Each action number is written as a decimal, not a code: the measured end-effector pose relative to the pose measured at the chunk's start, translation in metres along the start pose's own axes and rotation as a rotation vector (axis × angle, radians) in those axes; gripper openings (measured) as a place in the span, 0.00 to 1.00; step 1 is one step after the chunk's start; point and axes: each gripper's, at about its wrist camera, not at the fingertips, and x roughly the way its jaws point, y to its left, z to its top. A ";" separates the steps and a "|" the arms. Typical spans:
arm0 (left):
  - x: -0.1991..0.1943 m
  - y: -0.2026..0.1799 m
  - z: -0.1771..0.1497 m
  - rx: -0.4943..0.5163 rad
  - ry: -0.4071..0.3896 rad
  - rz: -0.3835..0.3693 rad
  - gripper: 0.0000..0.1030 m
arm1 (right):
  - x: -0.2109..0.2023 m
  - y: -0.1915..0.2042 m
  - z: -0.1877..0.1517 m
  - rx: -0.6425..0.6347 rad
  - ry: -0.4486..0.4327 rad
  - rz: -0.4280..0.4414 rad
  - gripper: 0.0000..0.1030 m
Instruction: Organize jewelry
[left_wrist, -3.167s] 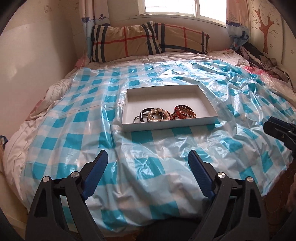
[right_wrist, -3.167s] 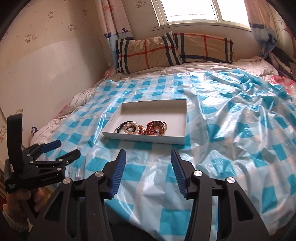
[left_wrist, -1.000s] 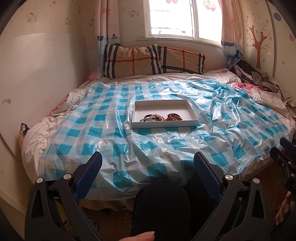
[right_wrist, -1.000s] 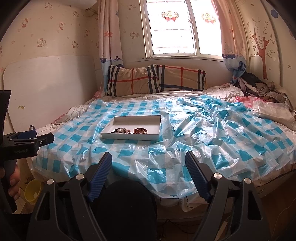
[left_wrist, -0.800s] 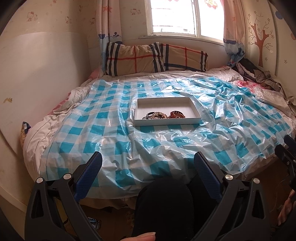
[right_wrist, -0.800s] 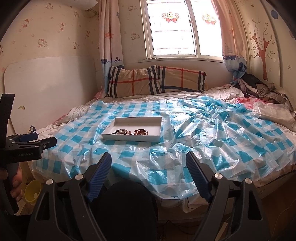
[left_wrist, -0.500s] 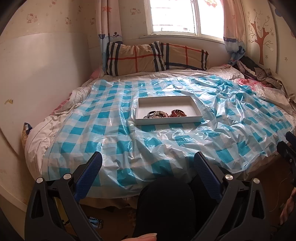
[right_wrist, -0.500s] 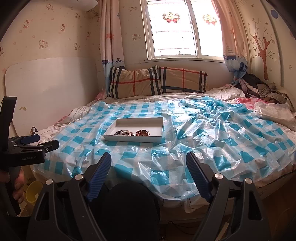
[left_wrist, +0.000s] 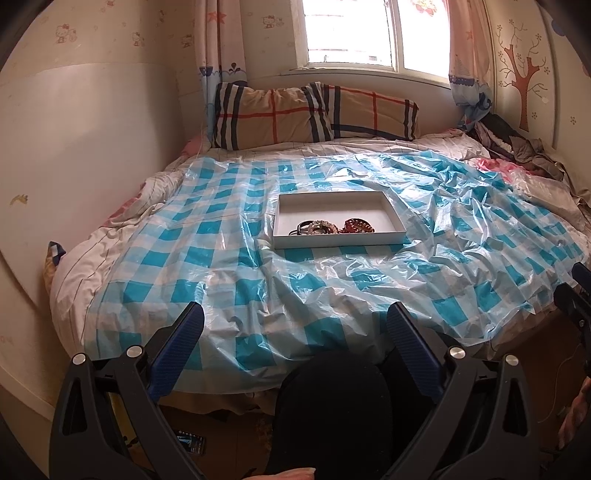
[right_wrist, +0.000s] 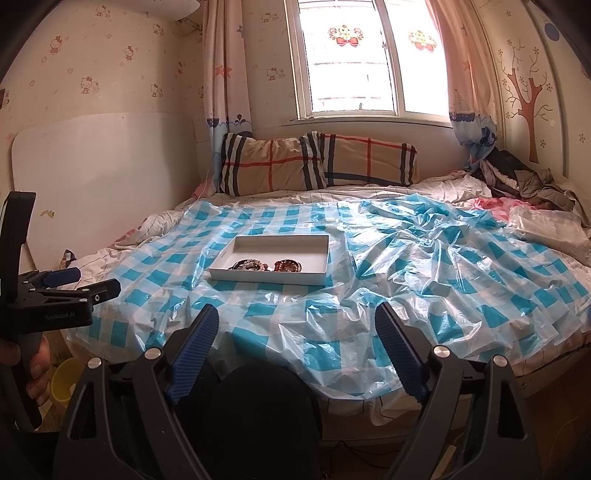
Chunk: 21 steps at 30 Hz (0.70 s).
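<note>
Daylit bedroom, backlit by the window, strong fisheye warp in both views.

Light came from the window (right_wrist: 354, 66) behind the bed; its panes were blown out to near white, with a warm pinkish haze bleeding onto the curtains (right_wrist: 448, 74). The plastic sheet (left_wrist: 424, 236) on the bed caught glare in pale patches across its wrinkles. The white tray (left_wrist: 338, 240) read bright, its inner walls lightly shaded. The foreground was dim: the left gripper (left_wrist: 295, 341) and right gripper (right_wrist: 297, 341) showed as dark silhouettes. Straight lines bowed toward the edges, and black vignette filled the corners. Focus stayed fairly sharp at centre, softer at the rim.
</note>
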 end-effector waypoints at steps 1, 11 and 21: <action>0.000 0.001 0.000 0.000 0.000 -0.001 0.92 | 0.000 0.000 0.000 -0.001 0.000 0.001 0.81; 0.001 0.001 -0.001 -0.001 0.005 -0.002 0.92 | -0.001 0.001 0.000 0.001 -0.002 0.000 0.82; -0.003 0.000 -0.003 -0.004 -0.001 0.001 0.92 | -0.001 0.002 0.000 -0.003 -0.001 0.002 0.82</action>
